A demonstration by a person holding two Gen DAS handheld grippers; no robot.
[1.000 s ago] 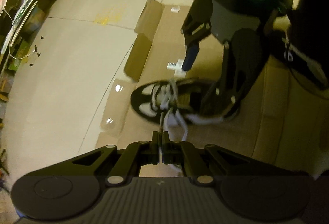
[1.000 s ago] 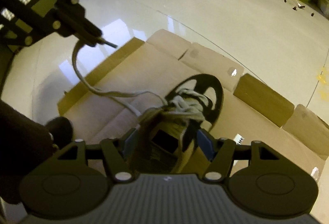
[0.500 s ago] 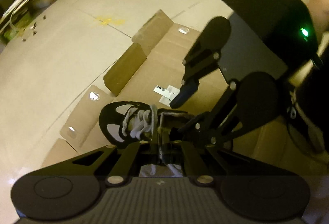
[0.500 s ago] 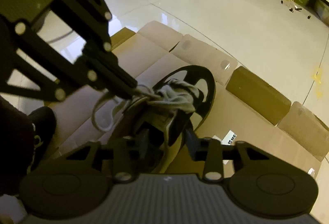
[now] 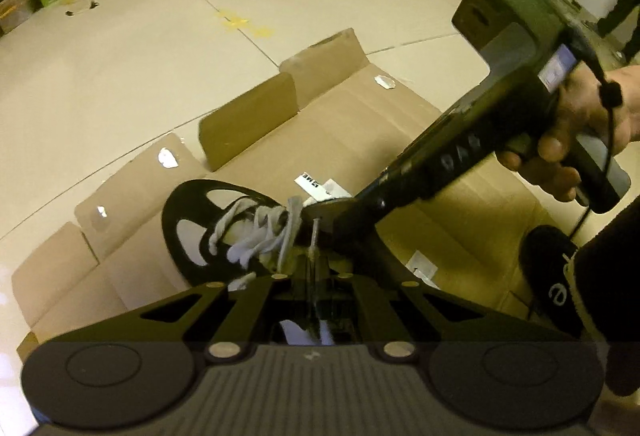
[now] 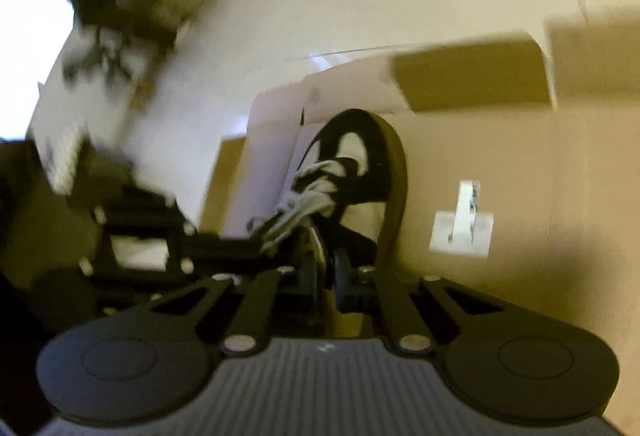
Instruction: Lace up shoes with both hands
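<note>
One black-and-white shoe (image 5: 208,232) lies on flattened cardboard (image 5: 360,124) spread over a pale tiled floor (image 5: 120,68), its toe pointing away from both cameras and its grey-white laces (image 5: 260,236) bunched loosely over the tongue. Left tool (image 5: 314,276) sits just above the shoe's opening, clenched on a strand of lace that runs up between its fingertips. Right tool (image 6: 326,268) reaches in beside it at the same opening, its jaws closing with a pale strand between them; that view is blurred. A hand (image 5: 576,132) grips the right tool's handle. White labels (image 5: 320,188) lie on the cardboard nearby.
</note>
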